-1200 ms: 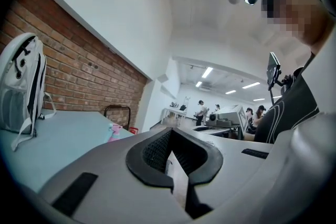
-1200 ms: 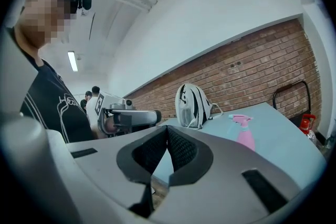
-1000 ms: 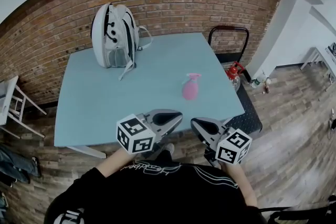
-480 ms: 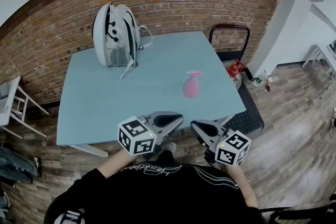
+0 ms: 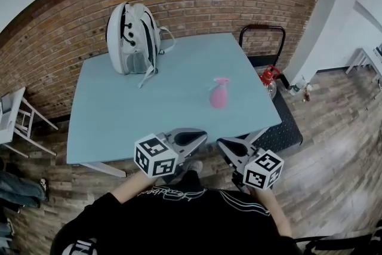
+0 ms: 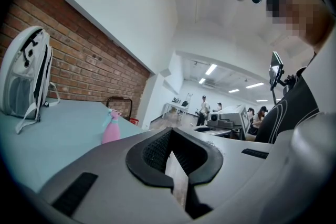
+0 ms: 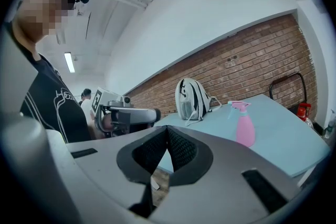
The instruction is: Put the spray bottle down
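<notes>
- Nothing shifted: spray bottle (image 5: 219,94) upright on table (image 5: 119,122).
- Left gripper (image 5: 190,139), right gripper (image 5: 230,146) short of the bottle, both closed, empty.
- Careless reach could topple it.

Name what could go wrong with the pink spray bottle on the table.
The spray bottle stands tall and narrow toward the table's right edge; a bump could topple it off that side. The right hand-held gripper, shut, hangs at the near edge facing it; a forward sweep might knock it.
</notes>
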